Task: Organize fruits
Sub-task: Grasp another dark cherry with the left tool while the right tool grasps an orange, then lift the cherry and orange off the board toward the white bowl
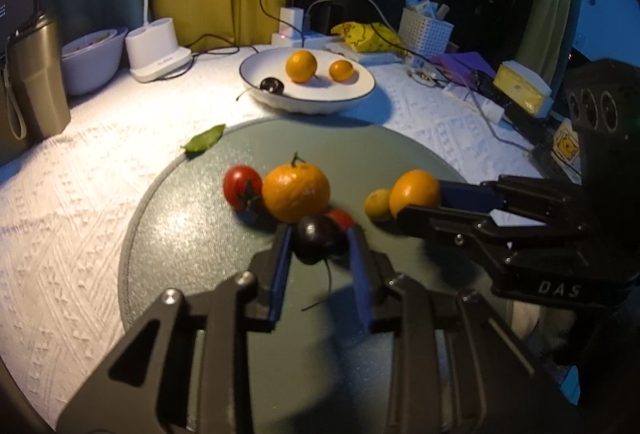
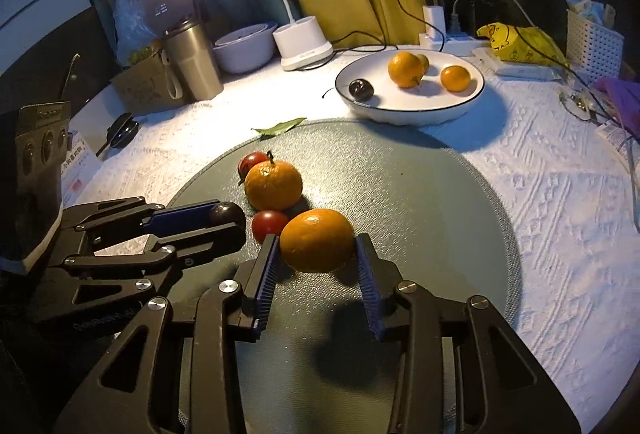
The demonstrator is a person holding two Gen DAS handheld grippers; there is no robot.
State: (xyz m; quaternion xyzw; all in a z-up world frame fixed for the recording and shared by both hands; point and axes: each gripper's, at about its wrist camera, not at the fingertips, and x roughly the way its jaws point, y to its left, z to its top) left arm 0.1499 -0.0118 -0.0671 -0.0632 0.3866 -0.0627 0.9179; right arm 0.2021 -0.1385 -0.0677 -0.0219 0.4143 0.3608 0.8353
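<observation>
1. The left gripper (image 1: 320, 240) has its blue fingers (image 1: 280, 266) pinched on a dark cherry (image 1: 318, 240) at the near side of the round grey mat (image 1: 192, 234), the stem trailing back between them.
2. The right gripper (image 2: 316, 254) pinches a small orange (image 2: 317, 240) between its ribbed fingers (image 2: 267, 270) — pads against both sides, the fruit resting on the mat.
3. Also on the mat: a stemmed mandarin (image 1: 296, 191), two cherry tomatoes (image 1: 240, 185) beside it, and a small yellow fruit (image 1: 378, 203).
4. Beyond the mat's far edge on the counter (image 1: 80, 201), a white bowl (image 1: 360, 91) holds two oranges (image 1: 301, 65) and a cherry — a green leaf (image 1: 206, 142) lies at the mat's rim.
</observation>
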